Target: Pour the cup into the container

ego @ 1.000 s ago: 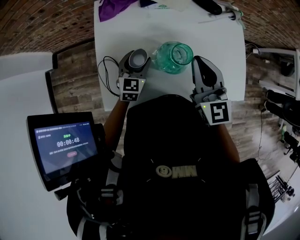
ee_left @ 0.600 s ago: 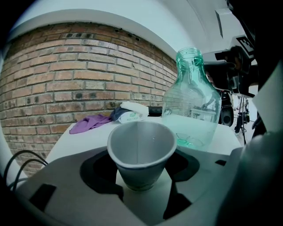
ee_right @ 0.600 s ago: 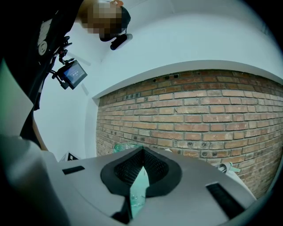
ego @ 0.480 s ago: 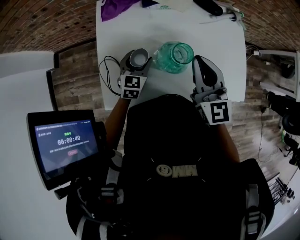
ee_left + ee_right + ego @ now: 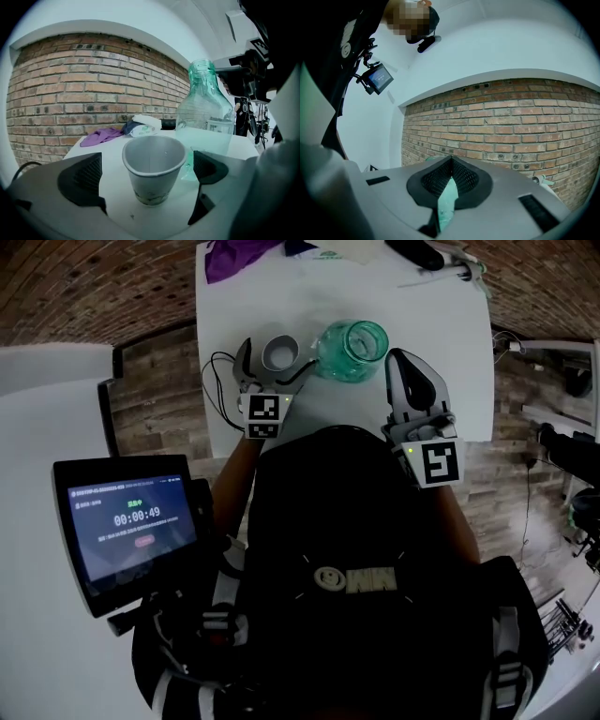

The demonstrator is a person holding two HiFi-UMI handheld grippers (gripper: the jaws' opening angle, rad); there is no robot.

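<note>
Your left hand-held gripper (image 5: 145, 176) has just been opening its jaws, and they now stand wide apart. The cup (image 5: 153, 168) sits upright between them on the white counter (image 5: 422, 343). Neither pad touches it: there is a clear gap between the cup's wall and the ribbed black pad on each side. The cup is a pale paper one with a faint print low on its side, and its open mouth faces up.

The container (image 5: 205, 117), a clear teal bottle with a narrow open neck, stands upright just beside the cup, a little further from you and to its right. In the head view the right jaw of your left hand-held gripper reaches in between the cup and the container.

Your right hand-held gripper (image 5: 399, 362) lies to the right of the container, near it, and points roughly level. Its jaws are closed together with the tips meeting.

At the far end of the counter lie a purple cloth (image 5: 101, 137) and a white packet (image 5: 145, 126), in front of a brick wall (image 5: 93, 84). A black cable (image 5: 214, 381) loops at the counter's left edge.
</note>
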